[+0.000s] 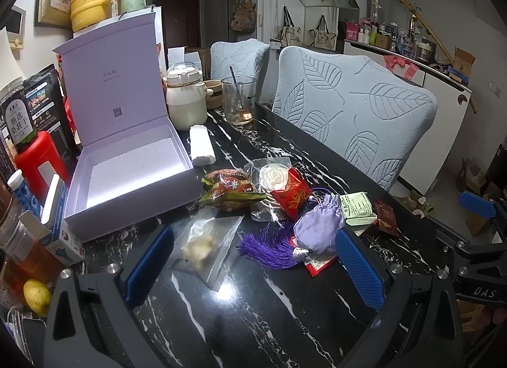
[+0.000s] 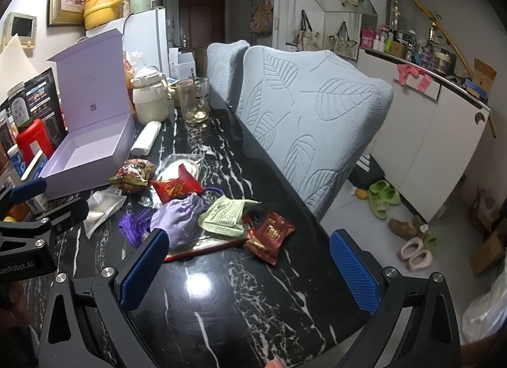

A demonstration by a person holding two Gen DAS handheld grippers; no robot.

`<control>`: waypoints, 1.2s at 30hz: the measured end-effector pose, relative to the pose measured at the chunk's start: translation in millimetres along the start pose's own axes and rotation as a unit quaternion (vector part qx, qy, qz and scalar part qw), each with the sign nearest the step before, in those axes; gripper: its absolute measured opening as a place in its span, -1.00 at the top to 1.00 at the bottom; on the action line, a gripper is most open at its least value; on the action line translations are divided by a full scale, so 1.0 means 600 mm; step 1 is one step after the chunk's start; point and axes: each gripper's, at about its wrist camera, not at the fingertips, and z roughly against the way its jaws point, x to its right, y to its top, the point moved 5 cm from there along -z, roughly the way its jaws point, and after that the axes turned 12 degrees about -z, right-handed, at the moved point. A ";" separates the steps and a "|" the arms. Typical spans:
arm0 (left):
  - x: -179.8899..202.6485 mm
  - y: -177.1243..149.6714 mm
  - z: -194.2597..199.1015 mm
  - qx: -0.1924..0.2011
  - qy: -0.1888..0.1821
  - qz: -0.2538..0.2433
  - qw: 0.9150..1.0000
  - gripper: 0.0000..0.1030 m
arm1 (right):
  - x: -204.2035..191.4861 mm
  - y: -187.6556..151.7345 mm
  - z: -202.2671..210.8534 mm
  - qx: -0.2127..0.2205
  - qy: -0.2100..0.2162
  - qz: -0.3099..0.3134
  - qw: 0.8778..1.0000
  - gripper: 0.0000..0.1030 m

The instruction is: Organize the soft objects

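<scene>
Two grippers, left point(image 1: 253, 260) and right point(image 2: 250, 266), fingers wide, one lavender pouch point(image 1: 318, 228), one open box point(image 1: 133, 174).

the table point(image 1: 253, 320) is glossy black marble-look stone with white veins, at 12 o'clock from the matt, knurled blue pads point(image 1: 359, 269); the pouch point(image 1: 317, 228) looks like satin cloth, the lilac box point(image 1: 133, 177) probably matt card, the packet point(image 2: 269, 236) shiny foil
</scene>
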 end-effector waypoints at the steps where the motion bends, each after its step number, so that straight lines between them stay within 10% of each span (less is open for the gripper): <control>1: 0.000 0.000 0.000 0.000 0.000 0.000 1.000 -1.00 | 0.000 0.000 0.000 0.000 0.000 0.000 1.000 -1.00; 36: -0.044 0.014 0.007 -0.003 -0.027 0.030 0.999 -1.00 | 0.001 0.018 0.012 0.014 0.027 -0.024 0.999 -1.00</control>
